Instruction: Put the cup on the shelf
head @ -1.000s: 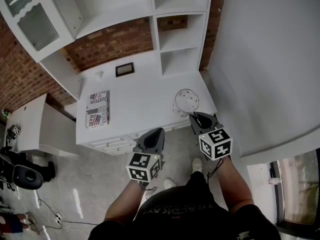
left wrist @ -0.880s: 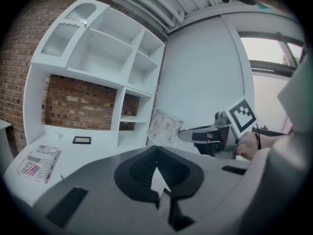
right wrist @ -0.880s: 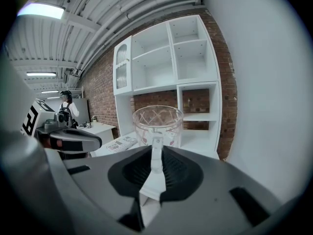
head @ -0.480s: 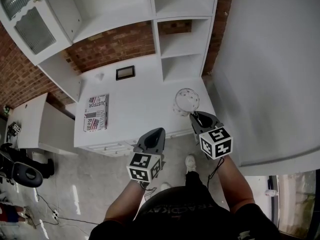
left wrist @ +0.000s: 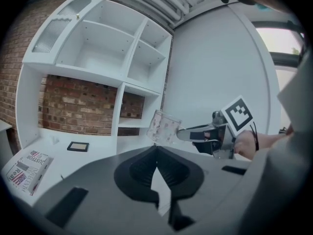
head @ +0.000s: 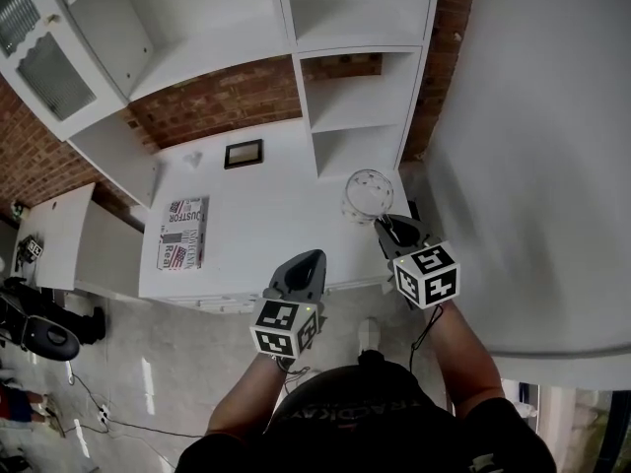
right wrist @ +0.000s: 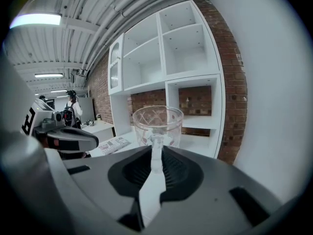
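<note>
A clear glass cup [head: 368, 195] with a faint pattern hangs over the right end of the white counter [head: 266, 215]. My right gripper [head: 386, 227] is shut on its near wall; in the right gripper view the cup [right wrist: 157, 124] stands upright just past the jaws [right wrist: 156, 143]. The white shelf unit [head: 355, 97] has open cubbies right behind the cup [left wrist: 164, 126]. My left gripper [head: 314, 257] is shut and holds nothing, at the counter's front edge, left of the right one [left wrist: 182, 134].
A folded newspaper [head: 183, 233] lies at the counter's left. A small dark picture frame [head: 244, 153] and a small white object [head: 192, 158] sit near the brick back wall. A grey wall [head: 532, 166] stands close on the right. A person [right wrist: 71, 109] stands far off.
The counter and shelf have drawn closer as I stepped forward. The right gripper with the cup has gone slightly up toward the lower cubbies. The left gripper kept its place.
</note>
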`<control>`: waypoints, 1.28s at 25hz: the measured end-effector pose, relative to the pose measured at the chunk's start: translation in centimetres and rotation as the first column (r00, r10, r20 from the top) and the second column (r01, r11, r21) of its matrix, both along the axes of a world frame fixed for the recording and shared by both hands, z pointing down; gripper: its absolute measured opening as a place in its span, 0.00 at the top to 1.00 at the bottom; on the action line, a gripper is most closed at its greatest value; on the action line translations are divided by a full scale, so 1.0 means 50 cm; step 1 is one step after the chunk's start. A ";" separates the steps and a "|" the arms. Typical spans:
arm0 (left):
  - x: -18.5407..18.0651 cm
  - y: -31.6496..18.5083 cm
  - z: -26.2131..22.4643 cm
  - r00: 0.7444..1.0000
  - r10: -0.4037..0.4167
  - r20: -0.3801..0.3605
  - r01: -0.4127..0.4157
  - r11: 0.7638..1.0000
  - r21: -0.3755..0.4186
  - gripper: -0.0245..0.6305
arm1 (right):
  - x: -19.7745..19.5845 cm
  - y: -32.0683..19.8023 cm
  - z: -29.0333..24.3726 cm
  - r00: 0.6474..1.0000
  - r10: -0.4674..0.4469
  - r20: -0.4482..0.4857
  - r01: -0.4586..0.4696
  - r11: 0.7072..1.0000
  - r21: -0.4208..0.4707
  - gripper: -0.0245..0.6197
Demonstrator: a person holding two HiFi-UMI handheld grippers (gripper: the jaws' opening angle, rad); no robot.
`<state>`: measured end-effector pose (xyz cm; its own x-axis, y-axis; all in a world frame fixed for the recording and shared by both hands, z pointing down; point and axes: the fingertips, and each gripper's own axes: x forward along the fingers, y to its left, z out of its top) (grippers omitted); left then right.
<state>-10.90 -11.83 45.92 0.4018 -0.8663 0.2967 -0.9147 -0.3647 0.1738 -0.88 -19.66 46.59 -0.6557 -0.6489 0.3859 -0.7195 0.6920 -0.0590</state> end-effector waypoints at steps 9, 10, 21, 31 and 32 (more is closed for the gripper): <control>0.066 -0.114 -0.008 0.999 -0.051 -0.009 0.051 0.999 0.017 0.96 | 0.042 -0.128 -0.014 0.997 -0.069 -0.022 0.070 0.997 0.021 0.90; 0.073 -0.125 -0.009 0.998 -0.056 -0.009 0.056 0.998 0.019 0.96 | 0.046 -0.141 -0.016 0.997 -0.076 -0.026 0.077 0.997 0.025 0.90; 0.123 -0.210 -0.025 0.994 -0.111 0.008 0.111 0.993 0.038 0.96 | 0.064 -0.273 -0.057 0.992 -0.123 -0.024 0.125 0.990 0.062 0.90; 0.104 -0.290 -0.033 0.995 -0.099 0.025 0.098 0.994 0.051 0.96 | 0.038 -0.390 -0.073 0.996 -0.090 -0.009 0.091 0.994 0.058 0.90; 0.100 -0.300 -0.030 0.995 -0.093 0.026 0.092 0.995 0.051 0.96 | 0.033 -0.404 -0.073 0.996 -0.084 -0.008 0.084 0.995 0.056 0.90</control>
<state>-5.91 -26.83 44.40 0.3116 -0.9132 0.2627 -0.9492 -0.2860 0.1314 0.75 -39.86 42.95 -0.7067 -0.6125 0.3540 -0.6591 0.7519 -0.0147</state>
